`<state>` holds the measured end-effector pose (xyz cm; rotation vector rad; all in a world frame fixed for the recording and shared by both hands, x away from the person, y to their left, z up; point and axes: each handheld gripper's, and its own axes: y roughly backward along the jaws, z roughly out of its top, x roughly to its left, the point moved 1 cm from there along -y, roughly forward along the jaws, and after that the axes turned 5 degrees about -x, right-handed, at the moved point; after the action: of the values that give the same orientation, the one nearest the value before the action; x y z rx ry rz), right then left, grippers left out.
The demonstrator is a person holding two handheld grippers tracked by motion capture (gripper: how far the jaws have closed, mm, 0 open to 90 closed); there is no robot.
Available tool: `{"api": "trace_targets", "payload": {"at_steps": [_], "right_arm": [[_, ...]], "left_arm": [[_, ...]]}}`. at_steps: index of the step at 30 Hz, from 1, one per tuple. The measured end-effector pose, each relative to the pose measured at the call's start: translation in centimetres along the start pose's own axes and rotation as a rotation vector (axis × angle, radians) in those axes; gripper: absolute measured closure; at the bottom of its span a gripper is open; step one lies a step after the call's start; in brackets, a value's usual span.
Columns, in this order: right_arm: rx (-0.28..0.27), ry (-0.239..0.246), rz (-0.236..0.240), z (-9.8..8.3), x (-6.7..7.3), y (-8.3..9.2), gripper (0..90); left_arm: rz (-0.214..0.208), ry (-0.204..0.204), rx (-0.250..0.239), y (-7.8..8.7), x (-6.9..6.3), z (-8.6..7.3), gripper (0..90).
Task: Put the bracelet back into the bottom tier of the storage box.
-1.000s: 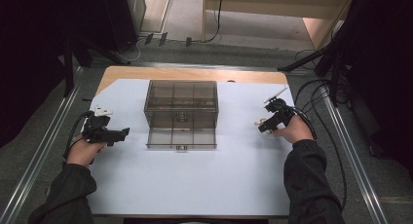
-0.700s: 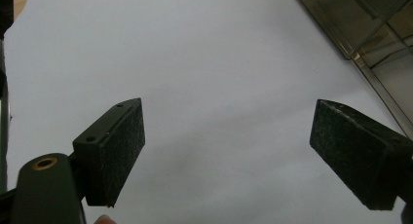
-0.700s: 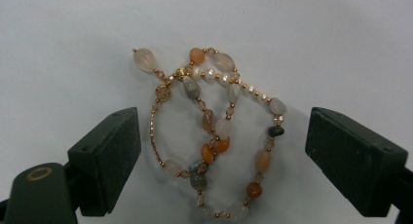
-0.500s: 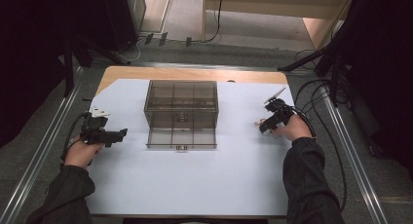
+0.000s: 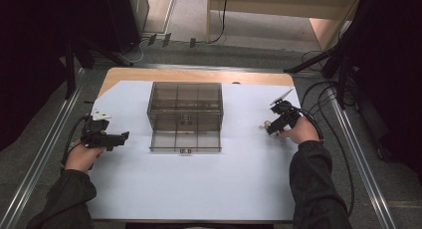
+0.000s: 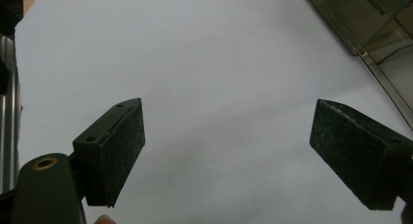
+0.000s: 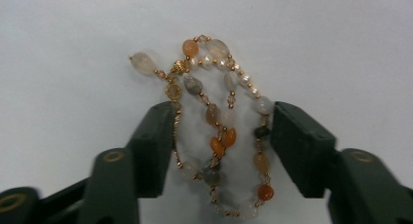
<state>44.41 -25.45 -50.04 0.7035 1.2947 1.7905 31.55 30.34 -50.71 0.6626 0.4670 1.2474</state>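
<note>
Bead necklace [image 7: 219, 136]: amber, grey and clear stones on a gold chain, bunched in a loop on the white sheet; the right gripper view gives each bead, while the high view gives a pale speck [image 5: 266, 124] well to the right of the smoky plastic drawer box [image 5: 185, 105]. Right gripper [image 7: 221, 143]: jaws have just been closing, now half drawn in, the necklace between them, pads at the outer strands; whether they press cannot be told. Left gripper [image 6: 229, 156]: jaws spread wide over bare sheet, a corner of the box at the upper right of its own view. Drawer box: mid-sheet, its lowest drawer [image 5: 185, 141] pulled out toward the person. White sheet [image 5: 199, 189]: covers the wooden table [image 5: 199, 75]. Hands: the left hand [image 5: 82, 157] rests left of the box, its gripper [image 5: 122, 137] level and aimed at it; the right hand [image 5: 298, 134] rests right of the box, gripper [image 5: 271, 128] tipped down at the necklace. Cables [image 5: 343, 154] trail right of the table.
</note>
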Motion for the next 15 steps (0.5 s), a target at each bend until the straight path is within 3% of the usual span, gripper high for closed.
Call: {"api": "trace_targets", "payload": {"at_steps": [1, 2, 3, 7, 9, 15], "right_arm": [[0.000, 0.000, 0.000, 0.00, 0.00, 0.00, 48.6], [0.001, 0.014, 0.004, -0.01, 0.27, 0.16, 59.3], [0.001, 0.028, 0.007, -0.01, 0.44, 0.19, 63.6], [-0.005, 0.048, 0.019, -0.03, 0.78, 0.22, 72.1], [-0.038, 0.042, 0.050, -0.37, 0.54, 0.28, 82.6], [-0.057, 0.007, 0.070, -0.60, 0.19, 0.30, 83.3]], "left_arm": [[0.000, 0.000, 0.000, 0.00, 0.00, 0.00, 14.0], [0.003, 0.002, 0.003, 0.05, 0.12, -0.01, 14.0], [0.002, 0.003, 0.005, 0.03, 0.15, -0.02, 14.0], [0.002, 0.002, 0.006, -0.03, 0.13, -0.04, 14.0], [0.000, 0.001, 0.004, -0.08, 0.06, 0.04, 14.0], [-0.003, -0.004, 0.005, -0.26, -0.07, 0.24, 14.0]]}}
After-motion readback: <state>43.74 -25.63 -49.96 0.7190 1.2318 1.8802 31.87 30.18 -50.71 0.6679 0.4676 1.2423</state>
